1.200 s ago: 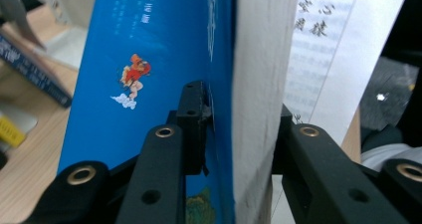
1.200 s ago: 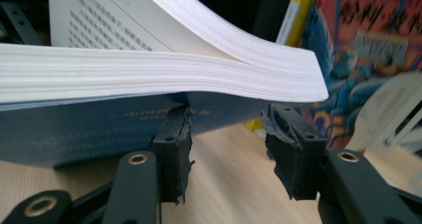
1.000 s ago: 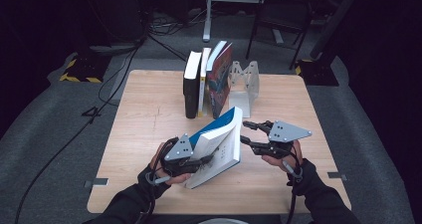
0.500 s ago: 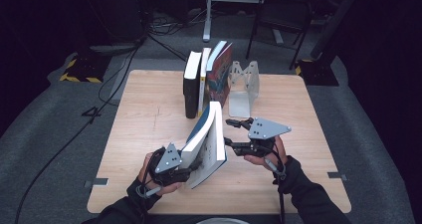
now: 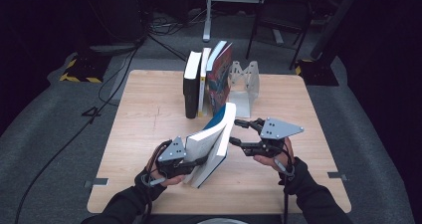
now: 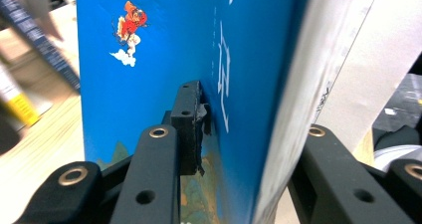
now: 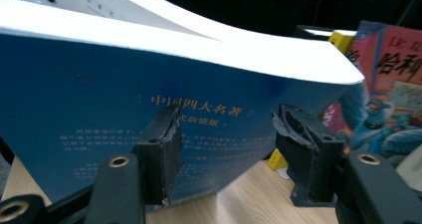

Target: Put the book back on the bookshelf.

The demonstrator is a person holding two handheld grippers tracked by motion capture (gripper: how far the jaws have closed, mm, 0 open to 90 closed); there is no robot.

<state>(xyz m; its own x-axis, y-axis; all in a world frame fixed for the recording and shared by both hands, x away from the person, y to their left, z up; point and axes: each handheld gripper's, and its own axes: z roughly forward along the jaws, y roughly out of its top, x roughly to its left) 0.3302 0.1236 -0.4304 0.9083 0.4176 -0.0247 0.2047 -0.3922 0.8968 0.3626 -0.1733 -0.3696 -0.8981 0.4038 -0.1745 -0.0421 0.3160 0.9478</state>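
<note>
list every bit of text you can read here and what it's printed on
"中国四大名著": gold line on the blue book's cover.
Smaller lines under it: too blurred to read.
White characters on the blue book's other cover: cut off and blurred, unreadable.
"哈利": start of the title on the red book; the rest is out of frame.

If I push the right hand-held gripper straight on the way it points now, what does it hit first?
Probably the blue book. The right hand-held gripper points at its cover, jaws apart, and the cover fills the gap between them in the right gripper view. How near it is I can't tell.
</note>
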